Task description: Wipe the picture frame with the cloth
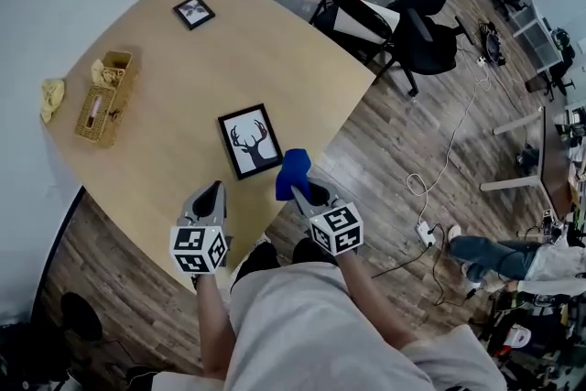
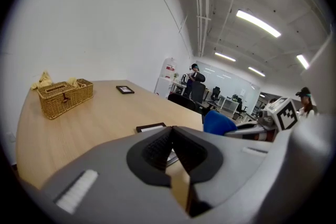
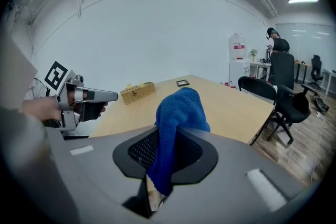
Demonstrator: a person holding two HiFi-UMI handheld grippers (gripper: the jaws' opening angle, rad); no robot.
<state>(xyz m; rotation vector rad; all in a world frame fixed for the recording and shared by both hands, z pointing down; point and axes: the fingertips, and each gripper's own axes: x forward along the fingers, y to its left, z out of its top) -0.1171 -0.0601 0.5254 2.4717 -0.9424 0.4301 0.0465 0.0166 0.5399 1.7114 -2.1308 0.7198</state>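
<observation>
The black picture frame (image 1: 250,140) with a deer print lies flat near the table's front edge; its corner (image 2: 151,127) shows just past my left jaws. My right gripper (image 1: 304,191) is shut on the blue cloth (image 1: 293,172), holding it just right of the frame by the table's edge. In the right gripper view the cloth (image 3: 179,118) stands up from between the jaws (image 3: 167,139) and drapes forward. My left gripper (image 1: 217,188) is shut with nothing in it, hovering just short of the frame's near left corner; its tips (image 2: 170,129) meet.
A wicker basket (image 1: 105,96) and a yellow cloth (image 1: 52,96) sit at the table's left. A small second frame (image 1: 194,12) lies at the far end. Black office chairs (image 1: 403,5) stand beyond the table's right edge, over wood floor with cables.
</observation>
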